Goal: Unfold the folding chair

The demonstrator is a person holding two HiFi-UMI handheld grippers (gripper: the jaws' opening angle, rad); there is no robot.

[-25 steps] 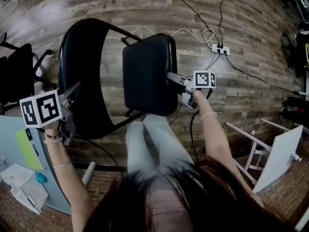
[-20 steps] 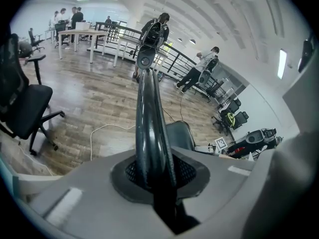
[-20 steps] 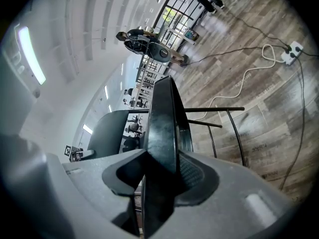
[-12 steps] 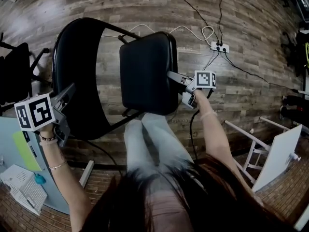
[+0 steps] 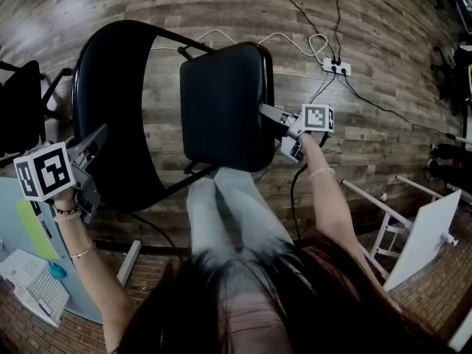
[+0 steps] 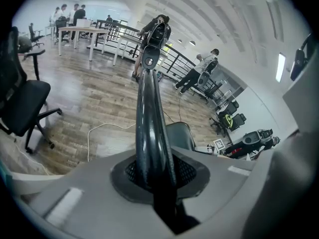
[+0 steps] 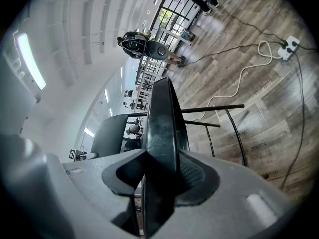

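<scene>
A black folding chair stands on the wood floor in front of me, partly spread. Its curved backrest is at the left and its padded seat at the middle. My left gripper is shut on the backrest's edge; in the left gripper view that glossy edge runs up from between the jaws of the left gripper. My right gripper is shut on the seat's right edge; in the right gripper view the seat edge stands upright in the right gripper, with the chair's thin leg bars behind.
A power strip with white and black cables lies on the floor beyond the chair. A white frame leans at the right. An office chair stands at the left, a light blue table with a white basket at the lower left. My legs are just behind the seat.
The left gripper has drifted a little to the left with the backrest, so the gap between backrest and seat is slightly wider. The right gripper has stayed on the seat edge.
</scene>
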